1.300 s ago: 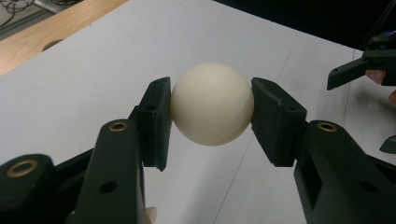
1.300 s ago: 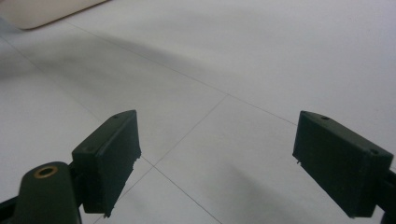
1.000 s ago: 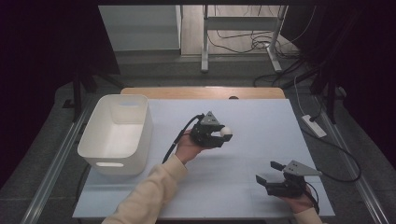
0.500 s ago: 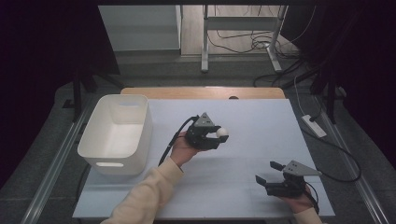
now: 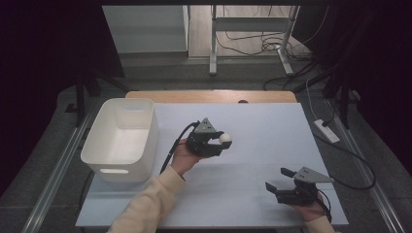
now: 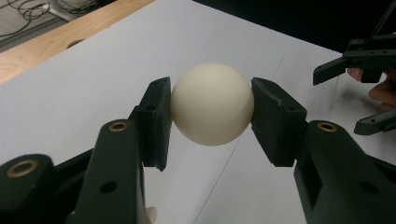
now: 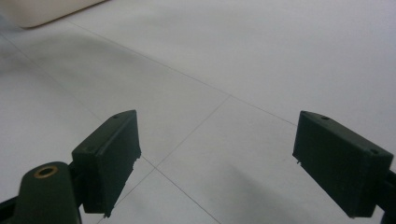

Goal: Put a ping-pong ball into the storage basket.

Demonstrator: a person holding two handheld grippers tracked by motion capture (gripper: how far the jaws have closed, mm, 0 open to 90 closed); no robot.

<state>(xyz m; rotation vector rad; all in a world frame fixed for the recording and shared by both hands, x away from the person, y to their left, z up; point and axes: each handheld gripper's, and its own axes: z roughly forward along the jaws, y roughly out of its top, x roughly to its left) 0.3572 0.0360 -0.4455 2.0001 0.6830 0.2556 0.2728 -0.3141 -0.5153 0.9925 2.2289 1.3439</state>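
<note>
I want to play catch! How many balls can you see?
1. The white ball is pinched between the jaws of the left gripper, held above the table. The white bin looks empty, though its near wall hides part of the floor.

I am holding a small white ball (image 6: 211, 103) between the two pads of my left gripper (image 5: 219, 143). The ball is round, smooth and plain, and it is sitting clamped above the pale table, near the middle, not touching it.
</note>
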